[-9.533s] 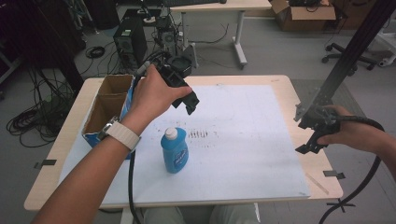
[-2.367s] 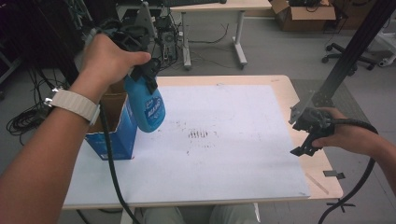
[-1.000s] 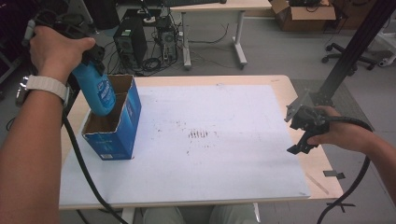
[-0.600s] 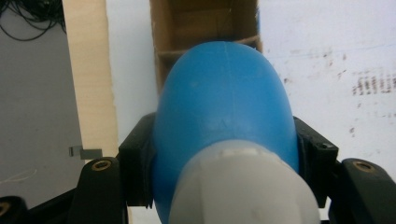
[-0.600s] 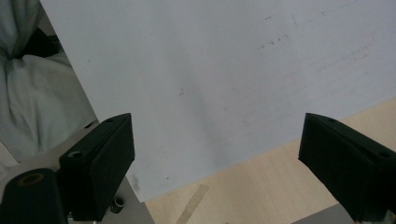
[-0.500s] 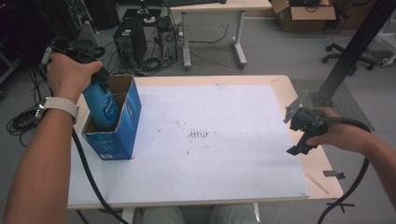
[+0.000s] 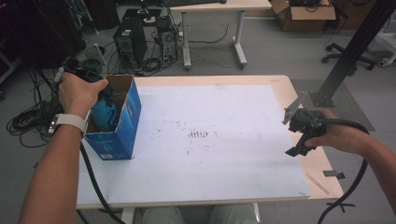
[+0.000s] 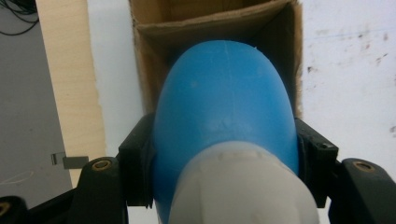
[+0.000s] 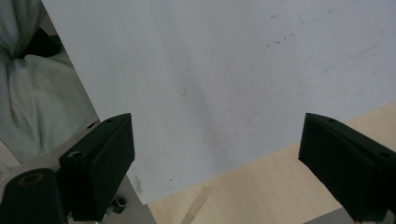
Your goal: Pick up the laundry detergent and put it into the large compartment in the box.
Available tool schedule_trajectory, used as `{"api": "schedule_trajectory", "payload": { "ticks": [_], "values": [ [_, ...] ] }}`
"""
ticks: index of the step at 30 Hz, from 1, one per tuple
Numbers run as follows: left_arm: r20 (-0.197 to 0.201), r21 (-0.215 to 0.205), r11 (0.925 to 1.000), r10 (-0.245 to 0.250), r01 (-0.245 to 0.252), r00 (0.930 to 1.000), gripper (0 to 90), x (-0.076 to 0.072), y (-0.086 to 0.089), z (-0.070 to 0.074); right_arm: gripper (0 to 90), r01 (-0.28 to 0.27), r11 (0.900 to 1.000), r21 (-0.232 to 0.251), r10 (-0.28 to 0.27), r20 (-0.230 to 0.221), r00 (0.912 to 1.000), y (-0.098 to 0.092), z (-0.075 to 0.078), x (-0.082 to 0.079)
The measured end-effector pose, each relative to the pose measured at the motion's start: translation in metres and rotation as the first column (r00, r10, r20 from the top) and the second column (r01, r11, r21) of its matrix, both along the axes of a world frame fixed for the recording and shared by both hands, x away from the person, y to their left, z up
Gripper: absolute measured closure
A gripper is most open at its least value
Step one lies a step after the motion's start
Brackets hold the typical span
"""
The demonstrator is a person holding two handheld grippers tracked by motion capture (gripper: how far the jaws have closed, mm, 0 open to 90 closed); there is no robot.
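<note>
Blue bottle [image 7: 105, 113] upright inside box [image 7: 122, 137]

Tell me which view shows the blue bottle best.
The left gripper view: the blue bottle is large and central, clamped in the left claw over the open box. The high view shows it partly sunk in that box behind the hand.

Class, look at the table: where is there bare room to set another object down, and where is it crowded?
Free: the white sheet from the blue carton across to the right tongs, bare but for smudges. Also free is the wooden strip along the right edge. Crowded: the left edge, where the left tongs lower the blue bottle into the carton.
</note>
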State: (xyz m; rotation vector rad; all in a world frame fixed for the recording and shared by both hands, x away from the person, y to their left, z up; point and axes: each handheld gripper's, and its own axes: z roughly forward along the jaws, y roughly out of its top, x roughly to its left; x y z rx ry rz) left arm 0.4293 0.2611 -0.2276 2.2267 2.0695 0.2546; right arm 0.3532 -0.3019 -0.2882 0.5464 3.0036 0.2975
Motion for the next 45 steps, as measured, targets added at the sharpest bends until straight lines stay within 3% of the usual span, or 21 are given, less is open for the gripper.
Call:
{"api": "schedule_trajectory", "payload": {
  "ticks": [9,25,45],
  "values": [
    [-0.012,-0.005,1.0,-0.008,0.008,0.9999,37.5,0.002,-0.003,-0.024,10.6,0.009,1.0,-0.002,-0.009,-0.003,1.0,-0.002,-0.001,-0.001],
    [-0.028,-0.009,0.9996,-0.027,0.027,0.9992,37.4,0.004,-0.005,-0.049,10.5,0.008,1.0,-0.003,-0.008,-0.008,0.9999,-0.002,-0.003,0.0],
    [-0.005,-0.02,0.9997,-0.011,0.01,0.9999,37.0,0.004,-0.001,-0.052,10.5,0.008,1.0,-0.003,-0.008,-0.01,0.9999,-0.001,-0.004,0.0]
  ]
}}
